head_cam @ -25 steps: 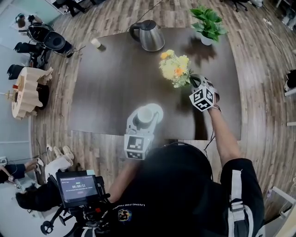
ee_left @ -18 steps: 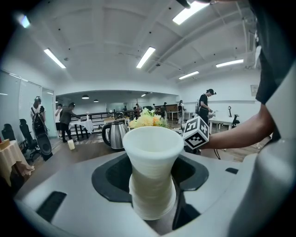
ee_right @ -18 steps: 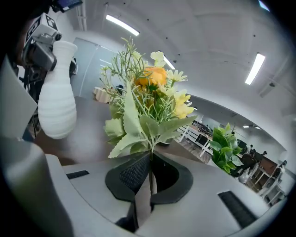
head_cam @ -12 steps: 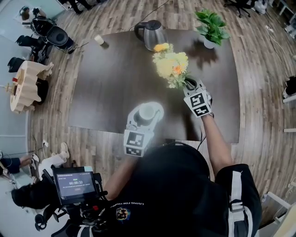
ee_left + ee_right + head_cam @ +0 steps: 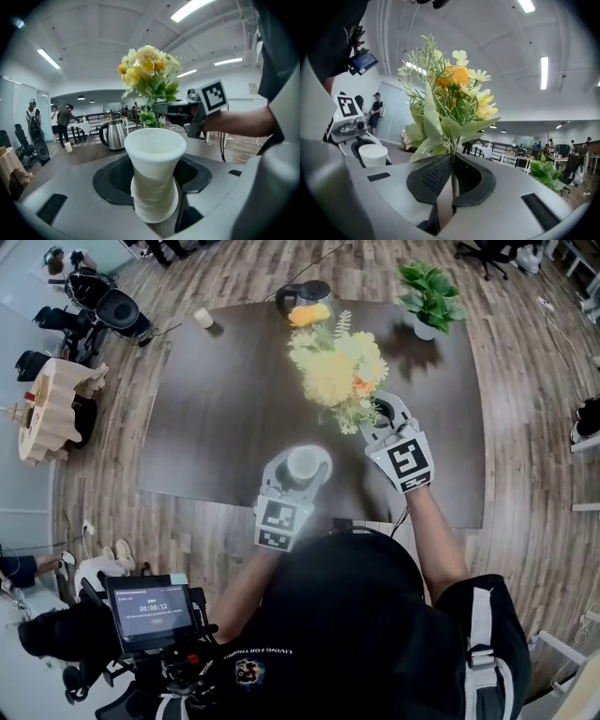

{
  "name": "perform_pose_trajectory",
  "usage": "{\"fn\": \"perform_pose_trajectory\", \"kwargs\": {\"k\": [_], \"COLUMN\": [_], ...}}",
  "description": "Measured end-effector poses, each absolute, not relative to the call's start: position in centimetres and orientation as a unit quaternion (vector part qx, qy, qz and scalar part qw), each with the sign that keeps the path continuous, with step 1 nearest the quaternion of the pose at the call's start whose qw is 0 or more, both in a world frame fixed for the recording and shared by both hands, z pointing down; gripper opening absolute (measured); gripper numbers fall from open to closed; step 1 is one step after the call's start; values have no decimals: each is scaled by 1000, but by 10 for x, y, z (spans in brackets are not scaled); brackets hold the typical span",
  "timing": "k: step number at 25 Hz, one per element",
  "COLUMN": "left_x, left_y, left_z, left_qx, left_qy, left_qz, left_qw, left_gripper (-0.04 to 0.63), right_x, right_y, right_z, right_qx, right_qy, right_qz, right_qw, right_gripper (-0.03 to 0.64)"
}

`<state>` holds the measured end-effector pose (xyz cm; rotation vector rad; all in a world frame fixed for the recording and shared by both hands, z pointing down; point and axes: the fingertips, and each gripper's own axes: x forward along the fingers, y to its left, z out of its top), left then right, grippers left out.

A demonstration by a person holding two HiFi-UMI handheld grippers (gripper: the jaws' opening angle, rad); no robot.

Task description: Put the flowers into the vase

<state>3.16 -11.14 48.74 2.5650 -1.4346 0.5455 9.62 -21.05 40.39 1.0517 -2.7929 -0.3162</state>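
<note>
A white ribbed vase (image 5: pixel 153 178) stands upright between the jaws of my left gripper (image 5: pixel 296 474), which is shut on its narrow waist, near the front edge of the dark table (image 5: pixel 206 418). A bouquet of yellow and orange flowers (image 5: pixel 333 371) with green leaves is held up above the table, right of and beyond the vase. My right gripper (image 5: pixel 380 416) is shut on the thin stems (image 5: pixel 452 180), and the blooms (image 5: pixel 454 84) stand up over its jaws. In the left gripper view the flowers (image 5: pixel 147 70) show behind the vase's mouth, apart from it.
A steel kettle (image 5: pixel 114 134) stands at the table's far edge, half hidden by the bouquet in the head view. There is a potted green plant (image 5: pixel 427 292) at the far right corner and a small pale cup (image 5: pixel 203 318) at the far left corner. Wooden floor surrounds the table.
My right gripper has risen and come nearer, toward the vase, carrying the bouquet, which now looks larger and covers the kettle. The left gripper and vase have stayed put.
</note>
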Motion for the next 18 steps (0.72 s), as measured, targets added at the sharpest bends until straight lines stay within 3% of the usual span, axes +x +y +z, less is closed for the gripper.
{"fn": "perform_pose_trajectory", "kwargs": {"k": [8, 18], "left_x": [22, 16], "left_y": [-118, -124], "left_z": [488, 500], "left_qx": [854, 853], "left_qy": [-479, -475], "left_qz": [191, 207], "left_qw": [63, 57], "left_gripper": [244, 244], "right_x": [75, 58], "right_y": [-175, -131], "right_z": [350, 314], "right_qx": [291, 217], "right_qy": [-952, -970], "right_qz": [-98, -99], "right_qw": [-13, -47], "right_gripper": [32, 32]}}
